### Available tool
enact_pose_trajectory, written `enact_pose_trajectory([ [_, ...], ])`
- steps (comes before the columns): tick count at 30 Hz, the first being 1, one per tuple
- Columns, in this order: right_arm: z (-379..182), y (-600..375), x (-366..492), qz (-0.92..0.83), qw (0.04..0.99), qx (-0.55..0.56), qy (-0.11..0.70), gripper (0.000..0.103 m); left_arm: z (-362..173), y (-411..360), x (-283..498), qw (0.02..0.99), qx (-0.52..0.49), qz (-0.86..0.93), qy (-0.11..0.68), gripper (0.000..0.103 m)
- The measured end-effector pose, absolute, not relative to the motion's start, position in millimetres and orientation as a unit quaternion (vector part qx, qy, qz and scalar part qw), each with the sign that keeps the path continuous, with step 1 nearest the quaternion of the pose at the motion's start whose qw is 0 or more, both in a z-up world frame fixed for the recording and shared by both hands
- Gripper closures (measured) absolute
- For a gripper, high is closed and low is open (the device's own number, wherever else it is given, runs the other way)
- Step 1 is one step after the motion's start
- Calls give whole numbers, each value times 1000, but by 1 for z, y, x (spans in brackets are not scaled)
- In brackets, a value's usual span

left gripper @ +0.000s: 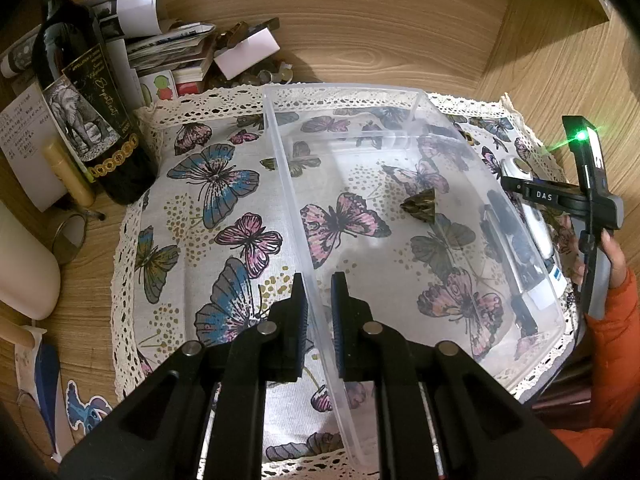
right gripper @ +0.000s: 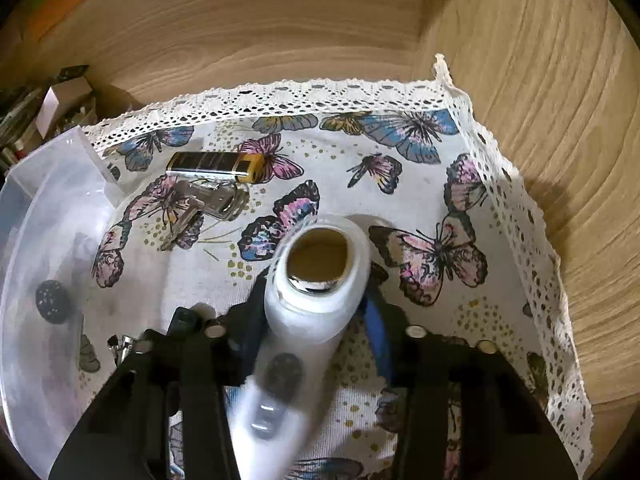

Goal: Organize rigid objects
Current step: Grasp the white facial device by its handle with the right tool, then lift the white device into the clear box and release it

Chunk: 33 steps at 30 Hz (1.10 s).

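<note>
A clear plastic bin point(left gripper: 400, 96) lies on the butterfly cloth point(left gripper: 224, 184). My left gripper point(left gripper: 319, 304) is shut on the bin's left wall, one finger on each side. A small dark pyramid-shaped object point(left gripper: 421, 205) sits inside the bin. My right gripper point(right gripper: 316, 316) is shut on a white handheld device point(right gripper: 316, 280) with a round opening, held above the cloth to the right of the bin point(right gripper: 44, 240). The right gripper's body point(left gripper: 592, 208) shows beyond the bin's right wall in the left wrist view. A gold-and-black lighter point(right gripper: 216, 166) and a small glass bottle point(right gripper: 216, 200) lie on the cloth.
A dark wine bottle point(left gripper: 92, 120), stacked papers and boxes point(left gripper: 168, 48) and a white cylinder point(left gripper: 24, 264) stand left of the cloth. A wooden wall point(right gripper: 280, 20) rises behind, and the cloth's right edge point(right gripper: 520, 220) curls up against wood.
</note>
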State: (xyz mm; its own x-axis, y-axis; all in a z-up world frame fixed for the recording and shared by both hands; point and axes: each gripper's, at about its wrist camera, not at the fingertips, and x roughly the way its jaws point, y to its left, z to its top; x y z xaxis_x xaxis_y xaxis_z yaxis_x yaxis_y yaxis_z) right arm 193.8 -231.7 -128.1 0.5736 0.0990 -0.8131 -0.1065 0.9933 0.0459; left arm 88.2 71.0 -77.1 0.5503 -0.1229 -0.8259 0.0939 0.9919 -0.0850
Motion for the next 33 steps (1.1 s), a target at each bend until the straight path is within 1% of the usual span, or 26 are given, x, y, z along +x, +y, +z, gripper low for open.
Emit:
enact_pose_trajectory([
  [7,-110,-224,177,60,902,-13,427,67,-77,71,88,880,-16,-62,470,92],
  [19,-49,-213,158,87,935,2,344,67,-77,71,88,880,-15,-62,470,92],
  [28,-1,-186,130,140,953,-16,269,67,-77,72,88,880,-16,-62,470,92],
  [33,15,-160,119,184,952,-31,242,67,-77,72,89,880,-15,-62,470,92],
])
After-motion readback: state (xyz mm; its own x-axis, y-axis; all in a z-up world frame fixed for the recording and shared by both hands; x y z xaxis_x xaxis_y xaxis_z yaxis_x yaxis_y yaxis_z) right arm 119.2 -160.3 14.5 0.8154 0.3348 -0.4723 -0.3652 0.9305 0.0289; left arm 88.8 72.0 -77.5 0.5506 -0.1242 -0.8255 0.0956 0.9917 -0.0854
